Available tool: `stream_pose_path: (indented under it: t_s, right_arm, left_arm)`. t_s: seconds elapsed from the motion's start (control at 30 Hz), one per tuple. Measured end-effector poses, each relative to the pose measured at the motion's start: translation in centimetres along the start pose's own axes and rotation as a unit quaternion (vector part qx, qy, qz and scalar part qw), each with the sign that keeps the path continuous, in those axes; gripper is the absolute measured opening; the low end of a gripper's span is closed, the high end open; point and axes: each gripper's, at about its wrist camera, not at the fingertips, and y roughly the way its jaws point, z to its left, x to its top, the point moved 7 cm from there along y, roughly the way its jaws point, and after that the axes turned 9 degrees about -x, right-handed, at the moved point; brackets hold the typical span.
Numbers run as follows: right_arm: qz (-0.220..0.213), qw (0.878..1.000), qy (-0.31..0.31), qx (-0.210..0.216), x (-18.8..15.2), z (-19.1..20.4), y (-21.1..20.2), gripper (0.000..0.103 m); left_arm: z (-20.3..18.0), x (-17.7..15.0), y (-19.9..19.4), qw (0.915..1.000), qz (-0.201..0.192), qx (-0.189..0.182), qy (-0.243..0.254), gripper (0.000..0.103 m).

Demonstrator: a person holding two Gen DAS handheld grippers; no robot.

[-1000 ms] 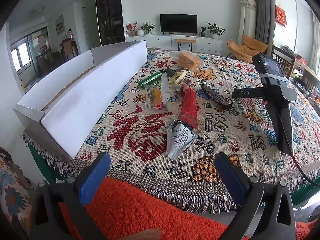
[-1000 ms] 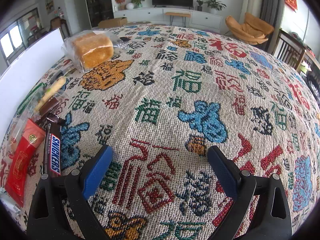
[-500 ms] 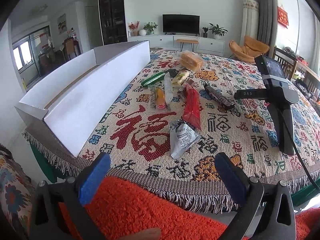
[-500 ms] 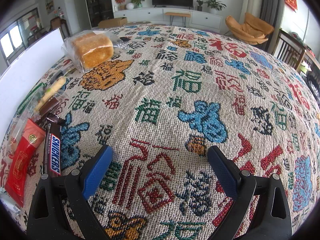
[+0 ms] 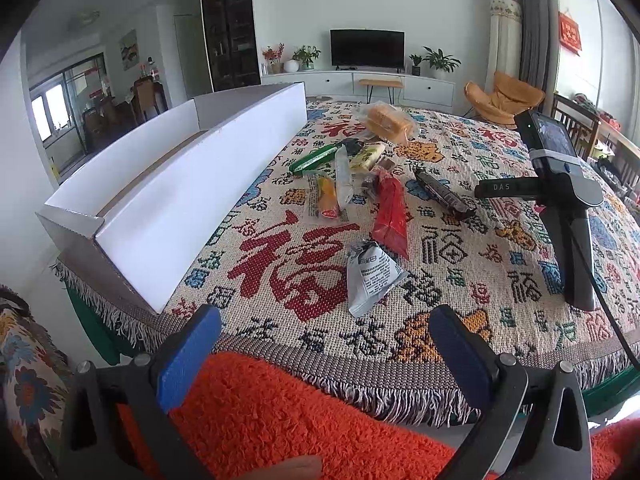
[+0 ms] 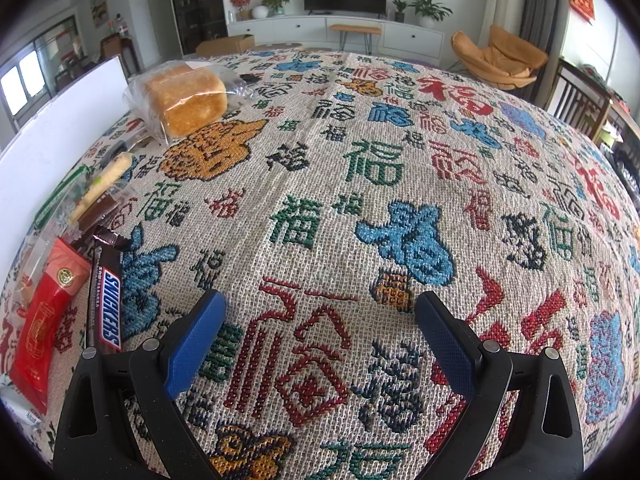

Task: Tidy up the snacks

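Snacks (image 5: 362,196) strewn beside box (image 5: 168,204), awaiting sorting; left gripper (image 5: 324,356) and right gripper (image 6: 320,336) gaped wide, empty, ready.

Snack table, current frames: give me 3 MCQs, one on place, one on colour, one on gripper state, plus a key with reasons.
1. Where does the white box sit relative to the snacks in the left wrist view?
A. Along the left edge of the table
B. In the middle of the snack pile
C. On the floor

2. What colour is the long wrapper lying beside the Snickers bar?
A. Yellow
B. Red
C. Purple

3. What state is the right gripper in?
A. Shut on the bread
B. Shut on nothing
C. Open, holding nothing

Key:
1 A, the box runs along the table's left edge, with the snacks lying to its right.
2 B, the red packet lies just left of the bar.
3 C, its blue fingers stand wide apart over bare tablecloth; the bagged bread lies far off.
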Motion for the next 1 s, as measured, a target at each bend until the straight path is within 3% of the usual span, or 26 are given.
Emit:
stream_pose_path:
  t_s: [1.0]
  right_arm:
    - [0.000, 1.000, -0.001, 0.000, 0.00, -0.02, 0.08, 0.098]
  left_arm:
    - [0.15, -0.02, 0.25, 0.9998, 0.000, -0.020, -0.009, 0.103]
